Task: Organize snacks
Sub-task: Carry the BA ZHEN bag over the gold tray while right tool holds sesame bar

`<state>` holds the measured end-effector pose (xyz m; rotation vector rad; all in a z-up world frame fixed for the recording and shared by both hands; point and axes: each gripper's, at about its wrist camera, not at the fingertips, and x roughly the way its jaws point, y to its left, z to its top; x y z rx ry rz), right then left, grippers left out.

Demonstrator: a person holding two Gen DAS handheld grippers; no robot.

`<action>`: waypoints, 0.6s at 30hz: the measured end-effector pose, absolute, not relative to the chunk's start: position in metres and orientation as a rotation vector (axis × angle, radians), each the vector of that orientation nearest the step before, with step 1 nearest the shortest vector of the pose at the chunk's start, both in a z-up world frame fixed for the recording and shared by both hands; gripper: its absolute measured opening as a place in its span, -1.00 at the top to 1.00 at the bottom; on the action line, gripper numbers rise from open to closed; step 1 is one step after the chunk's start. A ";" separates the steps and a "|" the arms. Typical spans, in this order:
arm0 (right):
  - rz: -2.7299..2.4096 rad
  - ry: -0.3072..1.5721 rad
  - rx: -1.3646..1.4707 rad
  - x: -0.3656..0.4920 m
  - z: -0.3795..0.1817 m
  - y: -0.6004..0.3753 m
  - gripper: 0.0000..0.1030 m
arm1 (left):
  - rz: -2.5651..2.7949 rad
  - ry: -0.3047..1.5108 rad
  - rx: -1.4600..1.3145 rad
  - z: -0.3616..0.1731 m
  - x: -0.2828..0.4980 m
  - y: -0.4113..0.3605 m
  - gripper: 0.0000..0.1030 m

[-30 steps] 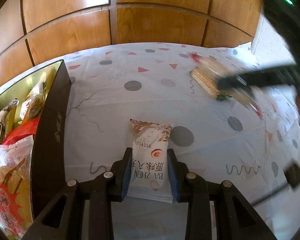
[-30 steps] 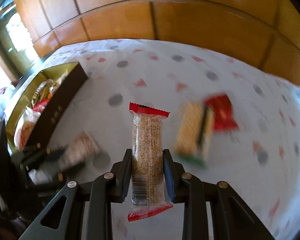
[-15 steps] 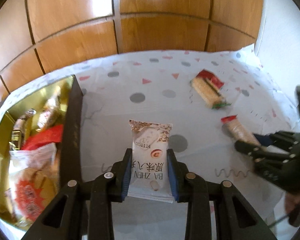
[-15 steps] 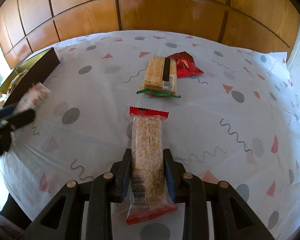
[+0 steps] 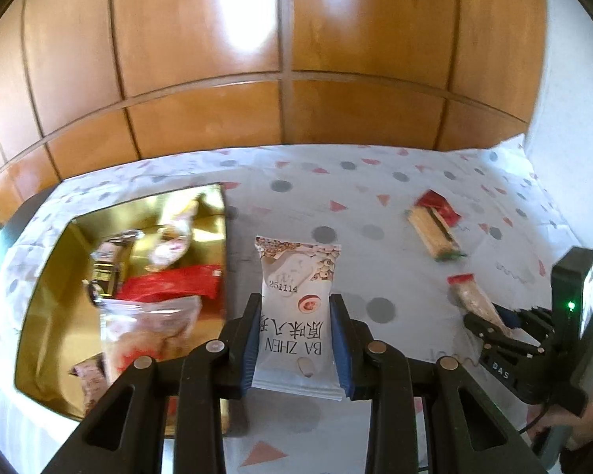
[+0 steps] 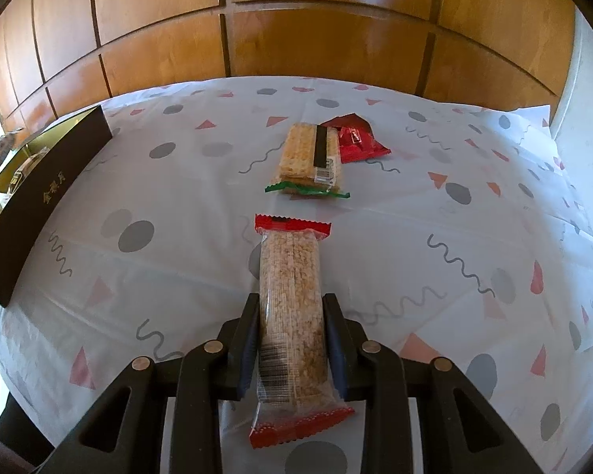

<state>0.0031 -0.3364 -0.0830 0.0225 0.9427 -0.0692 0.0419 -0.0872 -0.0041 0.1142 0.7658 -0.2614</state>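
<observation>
Gripping white pastry packet and grain bar, both grippers' fingers closed.

1. The snacks in the gold box are smeared by blur in the left wrist view; their labels cannot be read.
2. In the right wrist view the box runs off the left edge, its contents barely showing.
3. The red packet lies partly under the cracker pack.
4. The right gripper covers the lower end of its grain bar.
5. The counter is cut off on every side.
</observation>
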 end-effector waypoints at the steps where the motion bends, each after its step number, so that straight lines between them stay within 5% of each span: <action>1: -0.072 0.940 0.022 0.003 -0.083 -0.336 0.40 | -0.248 0.763 0.110 -0.003 0.042 -0.083 0.37; 18: -0.125 0.930 -0.016 0.002 -0.083 -0.327 0.41 | -0.074 0.763 0.051 -0.001 0.052 -0.011 0.36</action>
